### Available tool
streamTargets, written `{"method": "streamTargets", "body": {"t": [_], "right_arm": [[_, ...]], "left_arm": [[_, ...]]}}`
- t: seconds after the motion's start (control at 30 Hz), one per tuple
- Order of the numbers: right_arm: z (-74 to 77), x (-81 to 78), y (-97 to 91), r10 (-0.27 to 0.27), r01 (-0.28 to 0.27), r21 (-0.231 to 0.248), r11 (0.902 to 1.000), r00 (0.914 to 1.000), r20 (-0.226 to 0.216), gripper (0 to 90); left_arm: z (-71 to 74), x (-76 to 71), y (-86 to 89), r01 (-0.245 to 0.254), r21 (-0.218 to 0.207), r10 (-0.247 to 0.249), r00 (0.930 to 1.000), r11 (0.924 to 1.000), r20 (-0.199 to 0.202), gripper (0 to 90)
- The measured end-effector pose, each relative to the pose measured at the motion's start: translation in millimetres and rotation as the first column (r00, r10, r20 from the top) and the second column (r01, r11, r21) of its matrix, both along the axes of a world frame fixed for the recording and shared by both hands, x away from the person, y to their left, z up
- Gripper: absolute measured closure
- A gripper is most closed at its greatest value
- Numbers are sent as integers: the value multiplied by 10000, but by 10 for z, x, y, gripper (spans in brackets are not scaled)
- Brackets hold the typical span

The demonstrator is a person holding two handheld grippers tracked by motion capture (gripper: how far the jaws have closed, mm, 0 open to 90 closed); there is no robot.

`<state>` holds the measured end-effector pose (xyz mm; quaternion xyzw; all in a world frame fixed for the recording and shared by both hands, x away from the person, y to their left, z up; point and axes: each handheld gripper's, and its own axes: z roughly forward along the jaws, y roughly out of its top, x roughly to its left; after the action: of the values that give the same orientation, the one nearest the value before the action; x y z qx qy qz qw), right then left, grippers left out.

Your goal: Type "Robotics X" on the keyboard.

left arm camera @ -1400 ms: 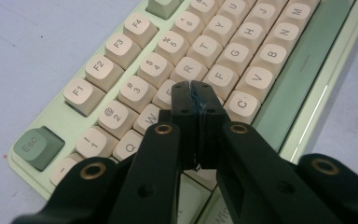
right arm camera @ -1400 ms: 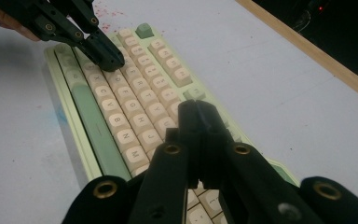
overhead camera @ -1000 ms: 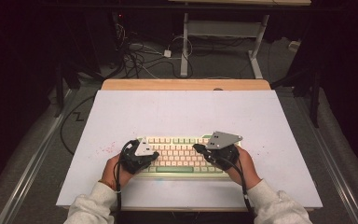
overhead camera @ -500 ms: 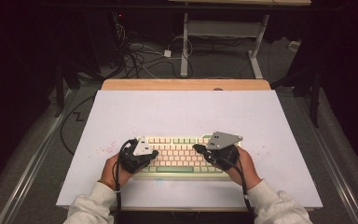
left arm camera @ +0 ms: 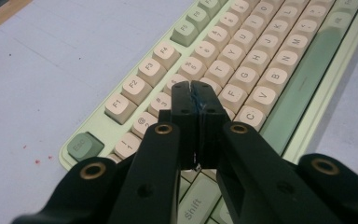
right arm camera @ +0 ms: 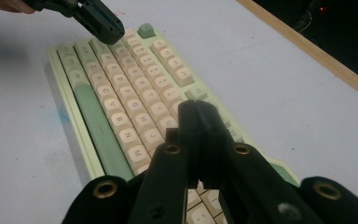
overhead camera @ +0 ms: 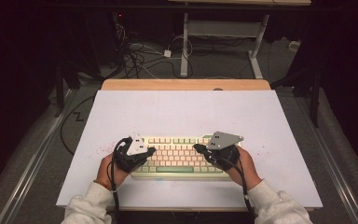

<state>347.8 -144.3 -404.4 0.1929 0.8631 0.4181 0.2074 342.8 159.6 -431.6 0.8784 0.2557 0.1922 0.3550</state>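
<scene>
The keyboard [overhead camera: 179, 156] lies in the lower centre of the high view, on the white table [overhead camera: 186, 112]. Left gripper [overhead camera: 145, 152] and right gripper [overhead camera: 199, 148] hover over its two ends, both w/ jaws pressed together, holding nothing. Probably the keyboard is stiff and rather light, but the keycaps [left arm camera: 233, 70] can pop off. Better to grip the green frame at the short edges, not the keys.

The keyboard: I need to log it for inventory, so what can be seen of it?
The pale green plastic keyboard with cream keycaps lies flat near the front of the white table. Its Esc key and long space bar are darker green. The shut left tool and the shut right tool point at its keys; contact is unclear.
</scene>
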Motion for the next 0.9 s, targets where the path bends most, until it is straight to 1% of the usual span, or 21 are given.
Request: {"method": "streamTargets", "body": {"t": [0.53,0.7,0.9], "right_arm": [[-5,-48,-20,131,-130,38,9999,9999,-26,900],[-6,-61,-30,149,-149,38,9999,9999,-16,900],[1,-69,-55,156,-155,98,9998,9999,-17,900]], "left_arm": [[55,-114,115,-67,-130,71,9995,9999,305,863],[55,-163,168,-102,-52,104,9993,9999,370,862],[75,-203,249,-225,-179,233,9988,9996,430,862]]}}
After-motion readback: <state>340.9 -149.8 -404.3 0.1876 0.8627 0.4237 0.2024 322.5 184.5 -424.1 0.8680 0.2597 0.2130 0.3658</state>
